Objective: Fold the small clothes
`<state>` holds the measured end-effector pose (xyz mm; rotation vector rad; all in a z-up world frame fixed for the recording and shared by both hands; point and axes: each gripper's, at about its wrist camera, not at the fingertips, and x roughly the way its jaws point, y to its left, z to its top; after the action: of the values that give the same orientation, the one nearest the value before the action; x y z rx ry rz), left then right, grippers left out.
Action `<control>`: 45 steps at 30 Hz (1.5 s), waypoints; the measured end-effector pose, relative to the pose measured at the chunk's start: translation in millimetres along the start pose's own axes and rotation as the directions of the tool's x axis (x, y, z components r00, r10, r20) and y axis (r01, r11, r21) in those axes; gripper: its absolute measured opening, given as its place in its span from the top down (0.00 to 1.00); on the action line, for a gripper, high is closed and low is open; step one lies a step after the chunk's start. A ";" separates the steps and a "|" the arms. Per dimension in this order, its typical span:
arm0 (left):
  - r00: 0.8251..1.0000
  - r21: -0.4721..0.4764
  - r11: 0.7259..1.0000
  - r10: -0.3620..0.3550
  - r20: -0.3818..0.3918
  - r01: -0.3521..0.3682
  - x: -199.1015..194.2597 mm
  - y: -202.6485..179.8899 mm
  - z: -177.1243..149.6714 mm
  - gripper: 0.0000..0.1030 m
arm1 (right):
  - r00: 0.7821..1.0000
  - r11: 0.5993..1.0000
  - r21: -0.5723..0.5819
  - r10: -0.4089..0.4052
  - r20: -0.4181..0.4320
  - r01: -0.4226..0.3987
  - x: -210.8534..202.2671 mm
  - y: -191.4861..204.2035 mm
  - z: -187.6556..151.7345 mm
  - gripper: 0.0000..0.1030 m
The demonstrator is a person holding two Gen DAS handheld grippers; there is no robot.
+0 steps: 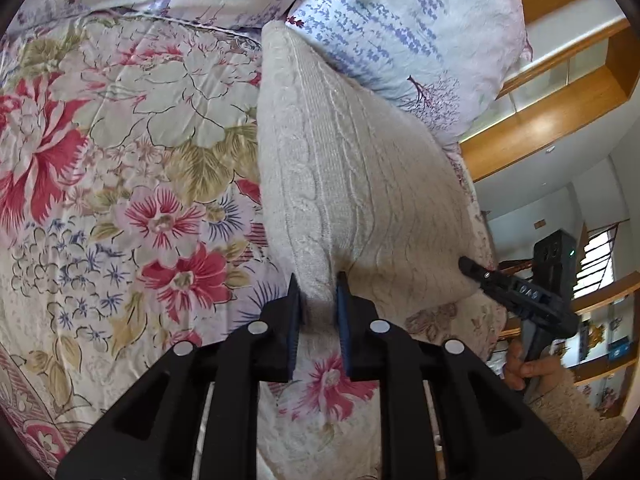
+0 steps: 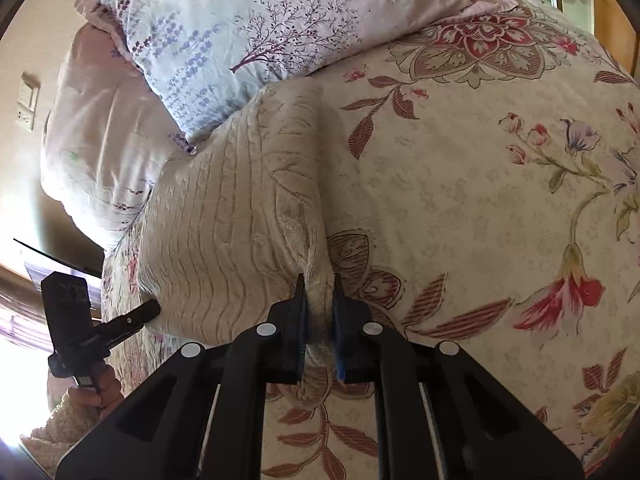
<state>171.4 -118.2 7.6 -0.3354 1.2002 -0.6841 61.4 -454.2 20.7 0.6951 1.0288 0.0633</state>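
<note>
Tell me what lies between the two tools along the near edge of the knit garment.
Only the cream knit garment itself: its near edge spans from the left tool to the right tool, each clamped on a corner. Both wrist views show it.

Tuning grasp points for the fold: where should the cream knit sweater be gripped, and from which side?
At its two near corners, coming in from the near hem edge. The cream knit sweater lies flat on the floral bedspread, its far end against the pillow. Left hand-held gripper and right hand-held gripper pinch those corners.
</note>
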 end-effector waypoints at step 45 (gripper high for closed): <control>0.999 -0.155 0.988 0.024 0.043 -0.017 34.8 6.7 84.2 0.39 | 0.996 0.989 0.135 0.053 0.073 -0.062 33.4 2.6 93.2 0.38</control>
<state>258.7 -145.1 7.2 -0.4655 1.2152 -0.5640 154.7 -486.7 26.7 0.8466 0.9525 0.0184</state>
